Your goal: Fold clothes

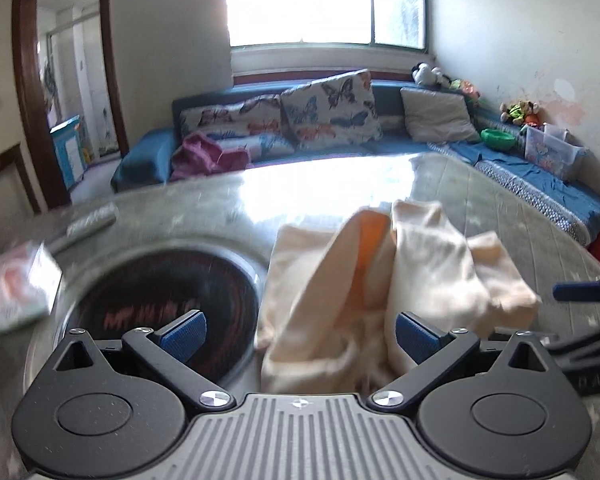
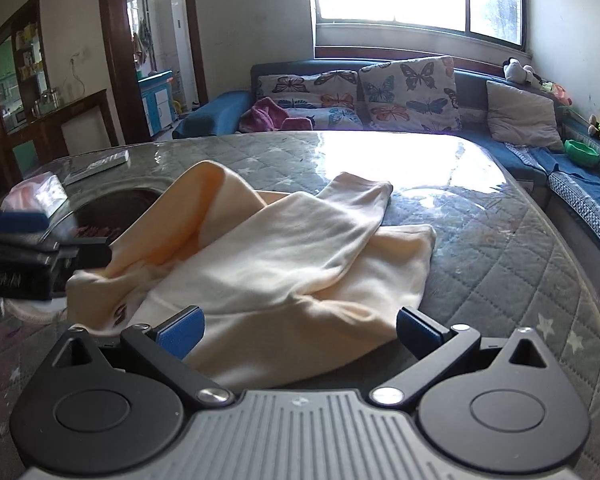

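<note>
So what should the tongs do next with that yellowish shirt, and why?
Probably close the left tongs on the near edge of the cream garment. Both tongs are open, holding nothing, and the cloth lies crumpled on the table, bunched between the left fingers. The right tongs could then grip too.

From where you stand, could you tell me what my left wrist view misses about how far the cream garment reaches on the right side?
Observer: In the right wrist view, the cream garment ends well short of the table's right edge; bare quilted cover lies beyond it.
Operator: Thank you. Is the right gripper holding the cloth?
Observer: No, the right gripper is open, with cloth lying between its fingers.
Operator: And is my left gripper visible there?
Observer: Yes, the left gripper shows at the garment's left side, blurred.
</note>
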A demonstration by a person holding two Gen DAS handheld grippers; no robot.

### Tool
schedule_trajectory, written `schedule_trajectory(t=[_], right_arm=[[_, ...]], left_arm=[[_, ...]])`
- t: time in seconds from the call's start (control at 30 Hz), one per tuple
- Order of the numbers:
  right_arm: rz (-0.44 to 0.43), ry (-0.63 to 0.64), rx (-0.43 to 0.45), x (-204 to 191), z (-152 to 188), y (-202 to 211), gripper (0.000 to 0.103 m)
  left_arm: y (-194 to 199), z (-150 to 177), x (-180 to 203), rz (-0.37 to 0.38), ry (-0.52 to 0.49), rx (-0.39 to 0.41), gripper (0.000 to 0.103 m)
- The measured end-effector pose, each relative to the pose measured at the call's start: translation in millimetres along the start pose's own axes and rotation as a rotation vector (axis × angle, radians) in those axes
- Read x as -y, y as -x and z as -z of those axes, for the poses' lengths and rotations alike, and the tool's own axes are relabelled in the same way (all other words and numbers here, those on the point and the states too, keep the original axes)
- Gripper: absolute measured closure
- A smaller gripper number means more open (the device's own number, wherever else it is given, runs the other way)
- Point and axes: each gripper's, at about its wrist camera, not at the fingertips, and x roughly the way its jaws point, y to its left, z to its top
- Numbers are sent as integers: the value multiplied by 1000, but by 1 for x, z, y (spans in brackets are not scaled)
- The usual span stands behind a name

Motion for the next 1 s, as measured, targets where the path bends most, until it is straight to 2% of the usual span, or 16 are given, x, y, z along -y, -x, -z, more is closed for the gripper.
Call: schedule_trajectory(t=[0.1,0.33,0.47,0.53,0.57,0.6,0.63,0.67,0.7,0.77,0.83,1.0], right_arm=[[1,0,-2,4,-5,-6,0],[2,-19,-21,11,-10,-20,0],[-3,-30,-29,16,-11,-26,0],[-3,-32,-32,18,-12,-29,0],[-3,-33,-35,19,-13,-31,0],[-3,-32,-39,20,-13,-34,0],[-4,-30,-40,20,-15,-35,0],[-5,-28,-40,20,-16,-36,0],[-6,-25,-38,21,-17,-37,0],[-9,-14,-32,21,-21,-41,0],[-7,-3,-29,21,-27,-45,1],[-22,10,-22,22,-45,-58,8]], left_arm=[[-15,-14,4,25,-25,14,4],[-56,-37,19,100,-93,21,3],[-81,-41,26,87,-113,5,4],[-92,-41,23,104,-86,-11,16],[-96,-41,22,114,-76,-16,29],[-99,-40,20,129,-66,-21,49],[-102,-38,18,146,-56,-26,59],[-105,-37,16,163,-46,-31,77],[-106,-35,12,178,-32,-36,90],[-103,-32,4,185,-3,-24,95],[-95,-32,-7,168,26,4,96],[-61,-34,-52,87,147,106,97]])
